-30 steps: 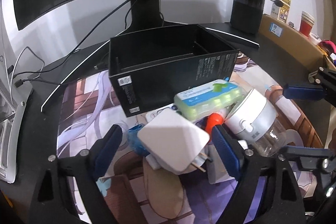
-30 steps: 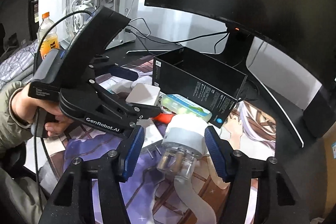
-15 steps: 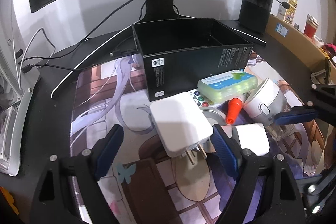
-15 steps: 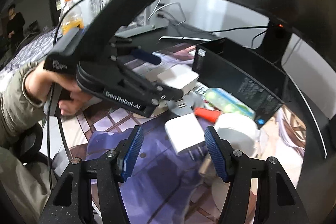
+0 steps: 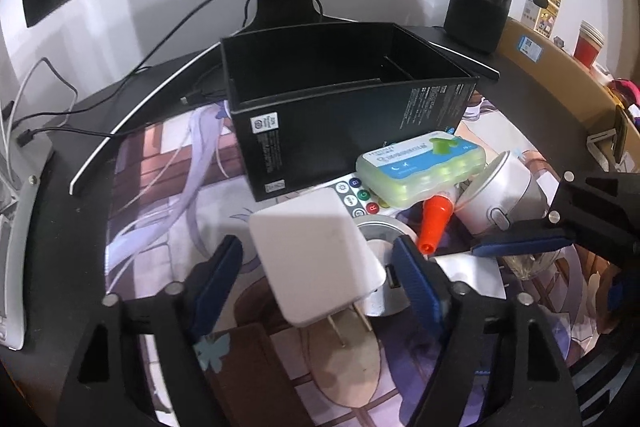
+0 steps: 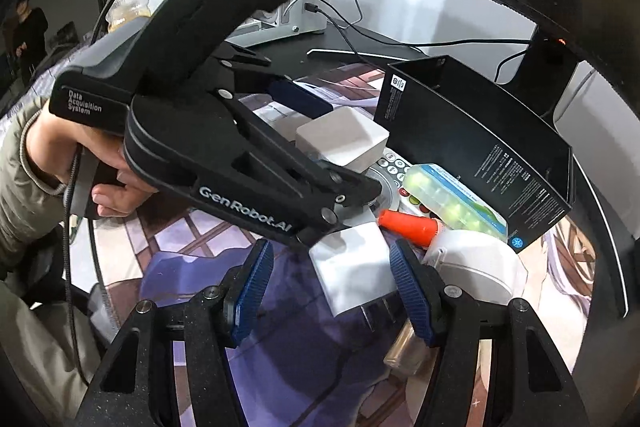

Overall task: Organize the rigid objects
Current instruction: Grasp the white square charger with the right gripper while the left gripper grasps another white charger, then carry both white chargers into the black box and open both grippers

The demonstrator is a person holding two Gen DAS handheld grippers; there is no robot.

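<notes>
Left tongs (image 5: 316, 269) closing around the large white square plug adapter (image 5: 316, 259); right tongs (image 6: 332, 287) spread around a smaller white plug block (image 6: 352, 275).

Neither pair visibly presses its adapter; both adapters lie on the printed mat (image 5: 160, 187) over the tabletop, hemmed by the open black cardboard box (image 5: 344, 111), green pill case (image 5: 420, 171), orange cone cap (image 5: 434, 223) and white jar (image 6: 472, 267). Open mat lies nearer the cameras. A sleeved hand (image 6: 100, 163) grips the left handle, marked "GenRobot.AI" and "Data Acquisition System".
</notes>
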